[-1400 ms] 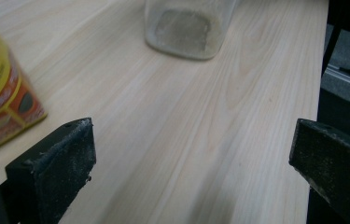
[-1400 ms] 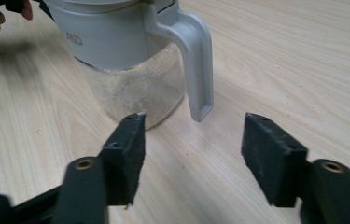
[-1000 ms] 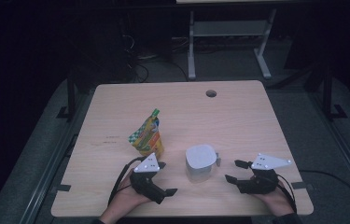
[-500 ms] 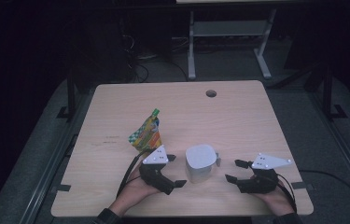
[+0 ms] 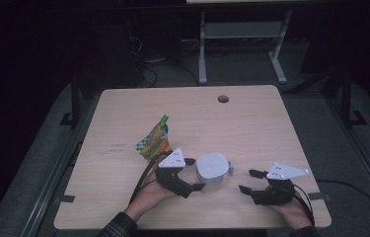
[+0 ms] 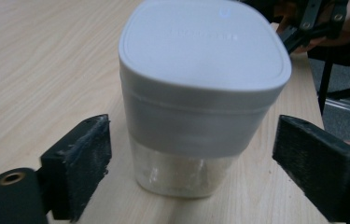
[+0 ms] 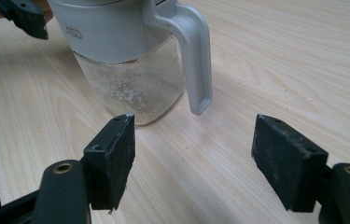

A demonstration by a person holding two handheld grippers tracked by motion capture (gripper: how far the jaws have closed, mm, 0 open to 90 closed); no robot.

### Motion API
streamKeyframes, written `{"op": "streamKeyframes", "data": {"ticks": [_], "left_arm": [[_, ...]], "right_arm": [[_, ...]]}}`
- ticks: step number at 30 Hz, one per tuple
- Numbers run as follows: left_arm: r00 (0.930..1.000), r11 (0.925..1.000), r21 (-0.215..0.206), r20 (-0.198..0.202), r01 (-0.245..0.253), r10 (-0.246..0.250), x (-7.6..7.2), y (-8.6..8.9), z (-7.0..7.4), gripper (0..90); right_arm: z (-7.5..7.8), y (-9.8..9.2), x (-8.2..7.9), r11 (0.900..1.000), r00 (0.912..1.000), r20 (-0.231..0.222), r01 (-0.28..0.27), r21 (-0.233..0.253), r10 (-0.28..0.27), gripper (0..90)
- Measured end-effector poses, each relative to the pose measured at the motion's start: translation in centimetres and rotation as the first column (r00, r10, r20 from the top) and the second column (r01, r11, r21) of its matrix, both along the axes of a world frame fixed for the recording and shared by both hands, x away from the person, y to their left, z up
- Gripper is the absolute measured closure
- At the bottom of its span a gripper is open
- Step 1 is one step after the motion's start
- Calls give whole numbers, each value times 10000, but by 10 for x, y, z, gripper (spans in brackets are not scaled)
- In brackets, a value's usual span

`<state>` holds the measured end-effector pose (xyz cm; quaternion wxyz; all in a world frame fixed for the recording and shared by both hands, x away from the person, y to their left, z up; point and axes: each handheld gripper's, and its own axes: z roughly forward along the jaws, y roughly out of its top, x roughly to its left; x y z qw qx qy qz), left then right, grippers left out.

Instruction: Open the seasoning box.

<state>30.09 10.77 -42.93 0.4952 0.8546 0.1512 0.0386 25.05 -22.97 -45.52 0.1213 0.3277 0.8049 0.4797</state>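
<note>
A clear jar with a white lid and a grey side handle stands on the wooden table near its front edge. My left gripper is open right beside the jar, its jaws spread on either side of the jar without touching it. My right gripper rests open on the table to the jar's right, a short way off, with nothing between its jaws; in the right gripper view the jar stands ahead and to the left. A green and orange snack pouch lies behind the left gripper.
A round cable hole sits near the table's far edge. A grey metal frame stands on the dark floor beyond the table. Dark floor surrounds the table on all sides.
My left gripper has moved to the right, from near the pouch up to the jar, so its jaws now flank the jar. The right gripper has stayed in place.
</note>
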Motion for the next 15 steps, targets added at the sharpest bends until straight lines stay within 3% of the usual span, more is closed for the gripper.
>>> {"op": "streamKeyframes", "data": {"ticks": [15], "left_arm": [[9997, 9997, -58, -23, 258, -258, 3, -3, 4, 205]], "right_arm": [[-1, 0, 0, 10000, 10000, -23, -17, -12, 17, 299]]}}
